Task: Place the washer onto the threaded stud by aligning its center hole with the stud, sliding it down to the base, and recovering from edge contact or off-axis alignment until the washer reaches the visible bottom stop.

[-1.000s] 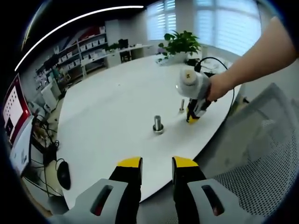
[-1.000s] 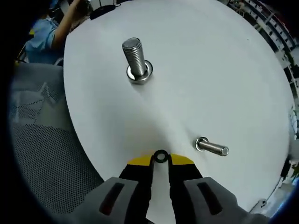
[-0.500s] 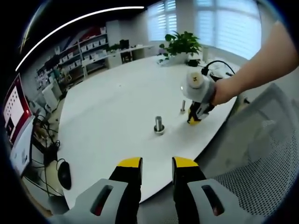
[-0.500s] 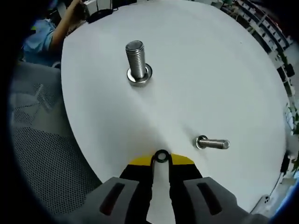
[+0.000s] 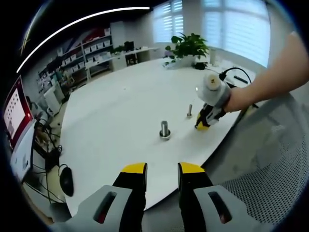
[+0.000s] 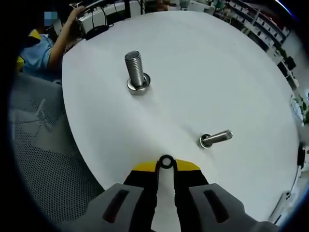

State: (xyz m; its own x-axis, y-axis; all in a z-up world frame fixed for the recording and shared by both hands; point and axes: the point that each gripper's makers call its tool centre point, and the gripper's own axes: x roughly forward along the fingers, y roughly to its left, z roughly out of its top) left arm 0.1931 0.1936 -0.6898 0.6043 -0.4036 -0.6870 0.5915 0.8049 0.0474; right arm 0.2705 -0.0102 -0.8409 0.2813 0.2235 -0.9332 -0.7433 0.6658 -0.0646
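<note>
Right gripper [image 6: 166, 166] over tabletop [image 6: 217, 72] edge, fingers clamped on small washer [image 6: 166, 161] at tips. Upright stud [image 6: 136, 72] well ahead. Left gripper [image 5: 161, 170] hangs back, fingers slightly apart, empty.

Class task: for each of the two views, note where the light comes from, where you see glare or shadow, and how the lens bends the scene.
Left gripper view: daylight from blinds at the top, a ceiling light bent into an arc, the table edge curved by the fisheye. Right gripper view: even light, soft shadows by both studs, faint shine on the washer, the table bulging round.
</note>
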